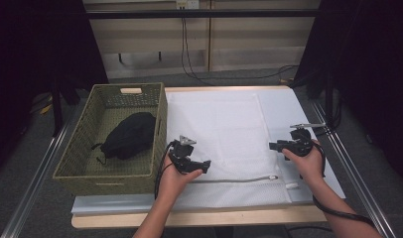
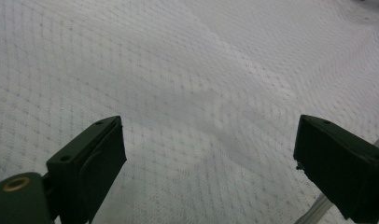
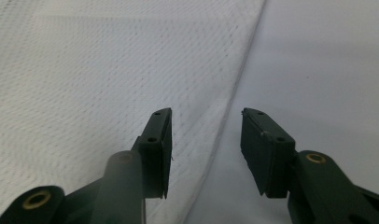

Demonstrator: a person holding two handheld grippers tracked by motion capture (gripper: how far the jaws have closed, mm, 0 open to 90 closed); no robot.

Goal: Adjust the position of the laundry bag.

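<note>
I stand at a light wooden table [image 1: 199,217] whose near edge shows bare wood; a white sheet [image 1: 308,148] covers most of its top. Metal rails [image 1: 35,173] run along the floor on my left and right. The floor [image 1: 239,78] is grey carpet. Beyond the far edge stands a pale wooden cabinet wall [image 1: 249,44] with a dark shelf line across its top, and black cables [image 1: 189,59] hang from a wall socket [image 1: 187,4] down to the floor. Black curtains [image 1: 35,59] close in both sides. The light is dim and even.
</note>
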